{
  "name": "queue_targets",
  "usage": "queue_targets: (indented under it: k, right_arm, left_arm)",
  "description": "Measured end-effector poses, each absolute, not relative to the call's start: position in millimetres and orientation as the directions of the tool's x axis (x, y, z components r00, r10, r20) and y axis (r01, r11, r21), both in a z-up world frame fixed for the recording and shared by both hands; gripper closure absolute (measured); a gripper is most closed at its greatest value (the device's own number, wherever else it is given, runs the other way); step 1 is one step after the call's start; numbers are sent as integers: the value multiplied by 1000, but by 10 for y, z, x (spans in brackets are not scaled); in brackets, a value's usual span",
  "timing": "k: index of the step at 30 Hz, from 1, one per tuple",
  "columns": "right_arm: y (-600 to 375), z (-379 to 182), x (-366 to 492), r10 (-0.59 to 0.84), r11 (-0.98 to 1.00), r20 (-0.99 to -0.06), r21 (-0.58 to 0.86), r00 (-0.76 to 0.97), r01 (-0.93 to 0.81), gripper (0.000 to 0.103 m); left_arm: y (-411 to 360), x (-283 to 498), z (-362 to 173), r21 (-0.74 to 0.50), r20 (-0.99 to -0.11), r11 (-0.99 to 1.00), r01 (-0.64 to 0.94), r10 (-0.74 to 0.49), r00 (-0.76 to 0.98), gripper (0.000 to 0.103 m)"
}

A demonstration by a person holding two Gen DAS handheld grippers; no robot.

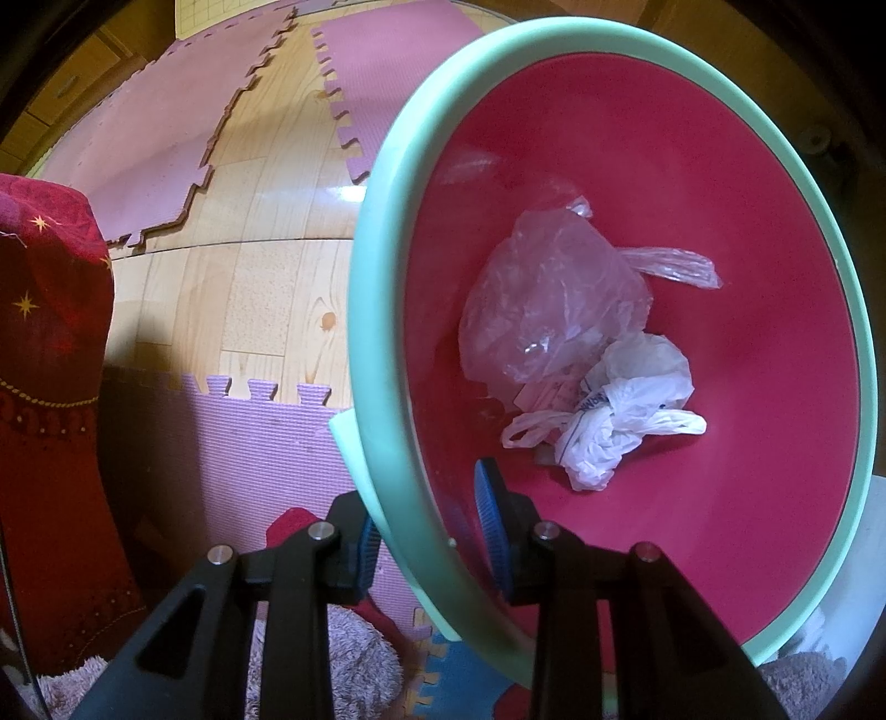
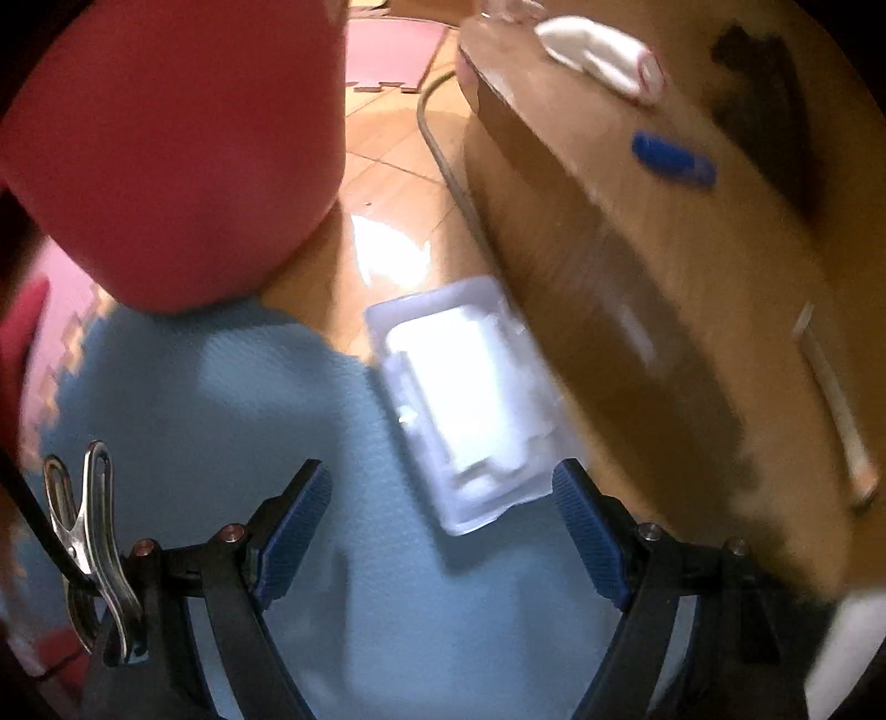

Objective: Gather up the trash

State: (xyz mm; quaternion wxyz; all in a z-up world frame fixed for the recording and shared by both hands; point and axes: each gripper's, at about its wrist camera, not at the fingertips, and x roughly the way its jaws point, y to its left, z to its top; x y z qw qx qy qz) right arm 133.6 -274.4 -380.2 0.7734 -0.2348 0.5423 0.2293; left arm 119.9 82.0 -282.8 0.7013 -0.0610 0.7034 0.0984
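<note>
1. Step in hand: the bin (image 1: 637, 166), red inside with a pale green rim, is held at its rim by the left gripper (image 1: 429, 540), one pad outside the wall and one inside. Crumpled plastic bags (image 1: 559, 310) already lie at its bottom, toward 3 o'clock of the left wrist view.
2. The right gripper (image 2: 443, 531) is seen with its jaws spread wide and nothing between the pads. It hangs over a clear plastic tray (image 2: 465, 399), judged to be the next piece of trash; the tray lies on the floor, partly on a blue mat (image 2: 221, 387), just above the fingertips toward 12 o'clock.
3. Next move, as a judgement: the open jaws would have to be lowered astride the tray's narrow end and closed on it, then carried to the bin.
4. Surroundings: a low wooden table (image 2: 692, 288) stands close at 2 o'clock, its edge just beside the tray and likely to crowd the right finger. A blue object (image 2: 673, 158) and a white cloth (image 2: 598, 47) rest on it. The view is blurred.
</note>
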Motion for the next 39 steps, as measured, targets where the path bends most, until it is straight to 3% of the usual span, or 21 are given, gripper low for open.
queue_targets:
  k: [11, 19, 21, 23, 29, 32, 39]
  right_arm:
    - [-2357, -4041, 1401, 39, 595, -947, -235, 320, -768, 20]
    - [-2201, -4253, 1427, -49, 574, -951, -277, 305, -770, 21]
    - [-2196, -4233, 1458, -63, 597, -951, -279, 303, -752, 32]
    - [-2173, -4214, 1545, -93, 606, -943, -309, 321, -733, 48]
    - [-2158, -4023, 1444, -89, 577, -926, -348, 367, -739, 72]
    - [-2138, -3914, 1387, -82, 582, -913, -370, 400, -724, 77]
    - [-2141, -3710, 1237, -13, 604, -921, -318, 390, -731, 79]
  left_arm:
    - [821, 1197, -2827, 54, -999, 973, -224, 53, -10, 70]
    - [819, 1197, -2827, 54, -999, 973, -224, 53, -9, 70]
    - [822, 1199, -2824, 55, -999, 973, -224, 54, -10, 70]
    - [825, 1195, -2825, 54, -999, 973, -224, 53, -10, 70]
    - [826, 1198, -2822, 53, -999, 973, -224, 52, -10, 70]
    - [822, 1196, -2826, 54, -999, 973, -224, 53, -10, 70]
    - [821, 1196, -2826, 55, -998, 973, -224, 54, -10, 70]
